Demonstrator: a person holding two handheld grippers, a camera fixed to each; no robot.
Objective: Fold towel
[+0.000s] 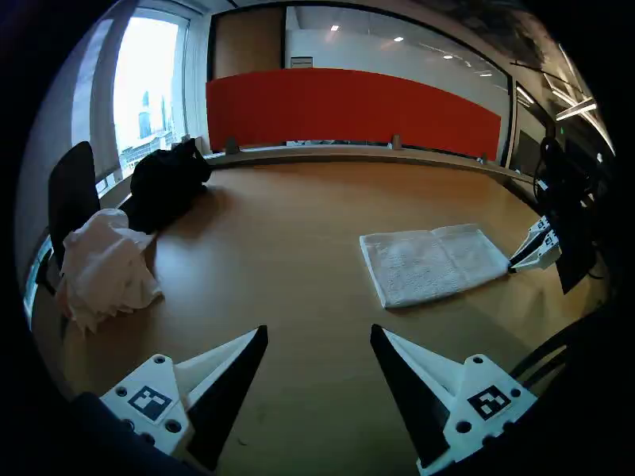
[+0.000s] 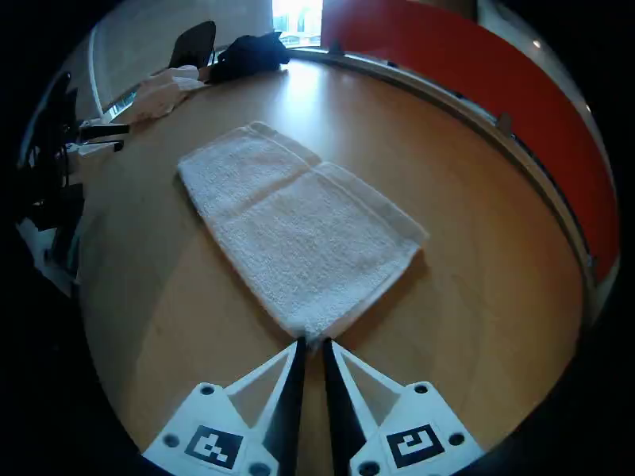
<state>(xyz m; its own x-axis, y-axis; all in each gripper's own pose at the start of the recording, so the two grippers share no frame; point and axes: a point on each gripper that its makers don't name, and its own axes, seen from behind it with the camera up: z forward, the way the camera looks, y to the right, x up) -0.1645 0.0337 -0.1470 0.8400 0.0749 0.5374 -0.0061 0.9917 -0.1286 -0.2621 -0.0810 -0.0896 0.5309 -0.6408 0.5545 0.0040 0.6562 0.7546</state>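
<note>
Towel [image 1: 432,264] lay folded and flat on the bench [image 1: 302,230] in the left gripper view, ahead of the left claw [image 1: 317,329] and off to its right. That claw stood wide open over bare wood, holding nothing, well apart from the towel. At the towel's right-hand corner, the tip of the right claw [image 1: 540,246] touched the fabric. Ahead and to the left of the left claw sat a crumpled cloth [image 1: 103,266], with a black bag [image 1: 167,186] beyond it and a dark chair [image 1: 71,198] just beside it at the bench edge. A red panel [image 1: 349,107] ran along the far side.

In the right gripper view, the towel [image 2: 298,230] stretched away straight ahead of the right claw [image 2: 313,343], its nearest corner caught between the fingertips. The fingers were drawn nearly together on that corner, with a thin gap behind it. Far ahead and to the left lay the crumpled cloth [image 2: 167,91] and the black bag [image 2: 250,51]. The red panel [image 2: 476,79] curved along the bench [image 2: 476,262] on the right.
</note>
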